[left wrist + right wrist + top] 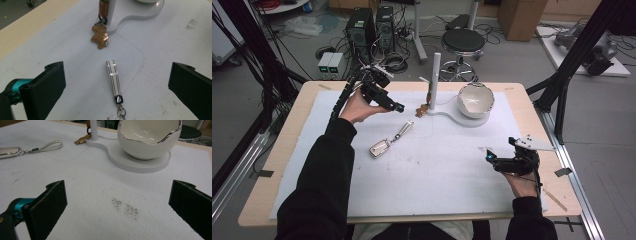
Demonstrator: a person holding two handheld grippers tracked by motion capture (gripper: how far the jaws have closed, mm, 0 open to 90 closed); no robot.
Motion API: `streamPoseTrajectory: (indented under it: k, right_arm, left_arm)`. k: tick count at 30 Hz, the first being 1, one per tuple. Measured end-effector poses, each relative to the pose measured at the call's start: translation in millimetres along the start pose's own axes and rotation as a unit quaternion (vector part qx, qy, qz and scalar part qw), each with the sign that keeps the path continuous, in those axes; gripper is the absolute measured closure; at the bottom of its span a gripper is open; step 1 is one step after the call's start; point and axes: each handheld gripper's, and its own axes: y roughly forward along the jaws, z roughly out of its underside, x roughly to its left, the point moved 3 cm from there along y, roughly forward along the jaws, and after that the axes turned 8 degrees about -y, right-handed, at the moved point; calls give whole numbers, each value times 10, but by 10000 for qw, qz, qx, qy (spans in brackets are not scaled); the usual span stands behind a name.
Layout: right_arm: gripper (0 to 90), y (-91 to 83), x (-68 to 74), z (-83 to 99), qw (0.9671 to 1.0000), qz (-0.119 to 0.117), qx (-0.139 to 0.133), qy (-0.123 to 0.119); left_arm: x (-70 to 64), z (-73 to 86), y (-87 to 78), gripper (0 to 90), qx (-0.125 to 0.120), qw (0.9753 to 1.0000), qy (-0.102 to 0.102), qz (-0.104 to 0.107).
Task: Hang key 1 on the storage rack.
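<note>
A white mat (447,175) covers most of the wooden table (282,150). Toward the far side sits a white stand (447,107) with an upright post and an egg-shaped bowl (475,100); a small brown charm (100,37) hangs at the post's foot. Nearer the middle lies the car key (379,148), its loop strap (113,77) stretched flat toward the stand. The left gripper (398,106) hovers above the strap's far end, jaws spread wide and empty. The right gripper (488,159) rests low on the mat, well apart, also released. My worry: the strap lies flat, so the jaws may scrape the mat and push it away, or stray forward and knock the charm.
</note>
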Motion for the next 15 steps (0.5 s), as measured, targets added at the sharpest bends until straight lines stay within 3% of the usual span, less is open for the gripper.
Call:
streamPoseTrajectory:
  k: [15]
  right_arm:
    - [7,11,25,9,9999,19,93,-56]
  left_arm:
    - [-29,359,-70,17,79,10000,18,-36]
